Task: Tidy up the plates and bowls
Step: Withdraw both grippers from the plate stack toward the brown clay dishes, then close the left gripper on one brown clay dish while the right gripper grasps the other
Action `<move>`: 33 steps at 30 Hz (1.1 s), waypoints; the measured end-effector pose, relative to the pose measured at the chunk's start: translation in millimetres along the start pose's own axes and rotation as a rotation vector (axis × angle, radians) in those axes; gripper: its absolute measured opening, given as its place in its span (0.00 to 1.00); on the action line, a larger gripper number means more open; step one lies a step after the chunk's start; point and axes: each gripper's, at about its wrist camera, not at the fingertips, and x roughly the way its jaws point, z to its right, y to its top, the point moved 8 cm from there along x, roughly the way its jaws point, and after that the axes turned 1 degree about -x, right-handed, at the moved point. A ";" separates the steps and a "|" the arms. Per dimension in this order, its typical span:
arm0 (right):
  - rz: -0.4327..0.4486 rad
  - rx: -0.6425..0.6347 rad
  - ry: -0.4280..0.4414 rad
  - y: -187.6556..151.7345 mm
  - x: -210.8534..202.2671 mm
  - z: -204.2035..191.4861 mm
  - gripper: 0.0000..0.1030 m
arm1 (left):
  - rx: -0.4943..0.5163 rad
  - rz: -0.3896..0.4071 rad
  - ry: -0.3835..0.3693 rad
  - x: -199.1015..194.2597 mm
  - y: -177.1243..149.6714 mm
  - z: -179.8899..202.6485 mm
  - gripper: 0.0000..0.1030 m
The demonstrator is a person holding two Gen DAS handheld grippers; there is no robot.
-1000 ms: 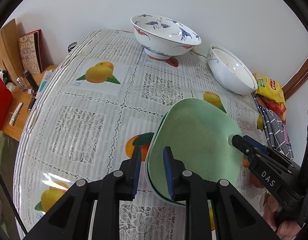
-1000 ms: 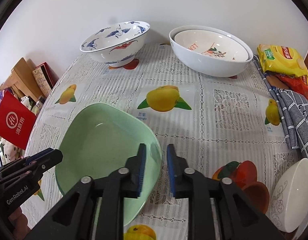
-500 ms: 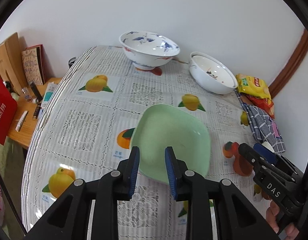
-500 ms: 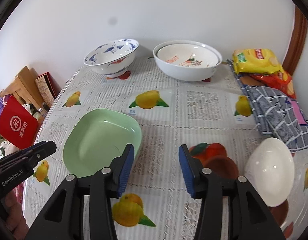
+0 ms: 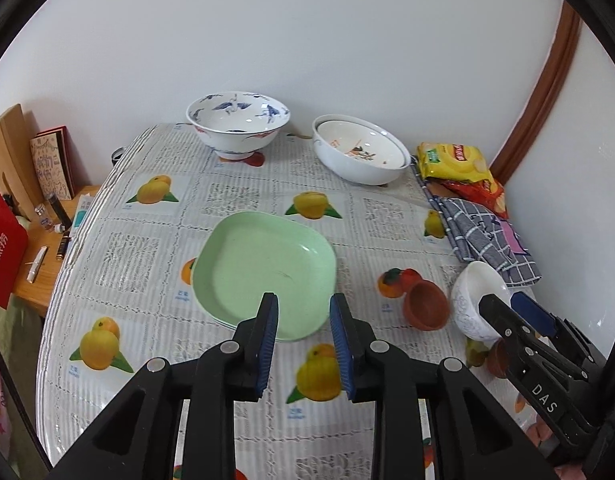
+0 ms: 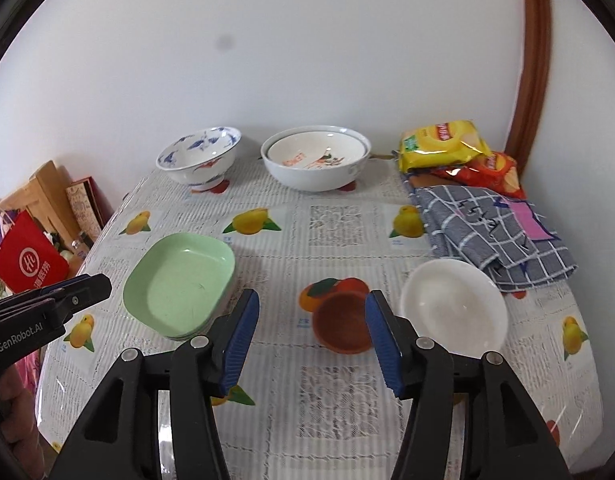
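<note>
A stack of green square plates (image 5: 263, 270) (image 6: 179, 280) lies flat on the table. A small brown bowl (image 6: 341, 326) (image 5: 425, 310) and a small white bowl (image 6: 453, 308) (image 5: 479, 300) sit to its right. At the back stand a blue-patterned bowl (image 5: 237, 126) (image 6: 199, 158) and two nested white bowls (image 5: 361, 154) (image 6: 315, 162). My left gripper (image 5: 303, 340) is open and empty, held above the plates' near edge. My right gripper (image 6: 311, 338) is wide open and empty, above the table in front of the brown bowl.
Yellow and red snack bags (image 6: 443, 144) and a grey checked cloth (image 6: 491, 232) lie at the back right. A side desk with a red bag (image 6: 27, 264), books and small items stands left of the table. A white wall is behind.
Both grippers let go of the top green plate, which now lies on the stack, and pulled back and up. Both jaws opened, the right one wide.
</note>
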 end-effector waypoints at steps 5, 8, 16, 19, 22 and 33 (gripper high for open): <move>-0.017 0.006 -0.038 -13.6 -17.4 28.4 0.53 | 0.006 0.017 -0.020 -6.8 -5.8 23.5 0.25; -0.024 0.041 -0.053 -19.9 -25.5 45.6 0.53 | 0.028 0.019 -0.030 -8.3 -9.5 38.2 0.25; -0.050 0.079 -0.160 -37.9 -41.0 94.8 0.76 | 0.045 0.024 -0.045 -7.7 -16.5 68.6 0.30; -0.052 0.053 -0.188 -44.4 -43.1 103.5 0.79 | 0.056 0.024 -0.047 -6.0 -18.3 78.5 0.30; -0.042 0.054 -0.182 -48.5 -44.9 112.4 0.79 | 0.070 0.024 -0.049 -4.2 -19.3 88.8 0.30; -0.069 0.173 -0.197 -62.7 -45.9 167.1 0.77 | 0.087 0.037 -0.018 10.6 -17.4 109.2 0.30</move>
